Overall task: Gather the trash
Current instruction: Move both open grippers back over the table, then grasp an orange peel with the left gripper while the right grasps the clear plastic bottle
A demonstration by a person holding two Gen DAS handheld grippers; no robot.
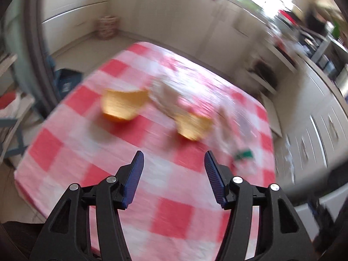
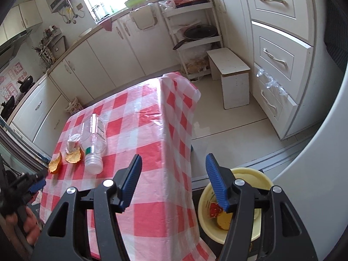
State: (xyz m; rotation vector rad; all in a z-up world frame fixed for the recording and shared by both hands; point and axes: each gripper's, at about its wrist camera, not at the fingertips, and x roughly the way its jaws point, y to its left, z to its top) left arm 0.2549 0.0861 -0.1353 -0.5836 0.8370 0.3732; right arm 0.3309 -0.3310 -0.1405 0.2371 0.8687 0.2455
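Both my left fingers (image 1: 174, 161) and right fingers (image 2: 174, 165) stood released, grasping nothing. Two orange peel halves (image 2: 65, 159), crumpled white tissue (image 2: 72, 142) and a clear plastic bottle (image 2: 94, 141) lay clustered on the red-checked bench (image 2: 139, 130). I judged the left should straddle the nearest peel (image 1: 122, 106) squarely before clenching, then carry it to the pale yellow bin (image 2: 258, 178) on the floor.

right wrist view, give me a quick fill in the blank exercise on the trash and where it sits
1. The clear plastic bottle lies on its ____ on the checked tablecloth.
2. Beside the bottle sit two pieces of orange peel and a crumpled white ____.
3. The bucket on the floor by the table is ____ in colour.
4. The right gripper has ____ between its fingers.

Missing words: side; tissue; yellow; nothing
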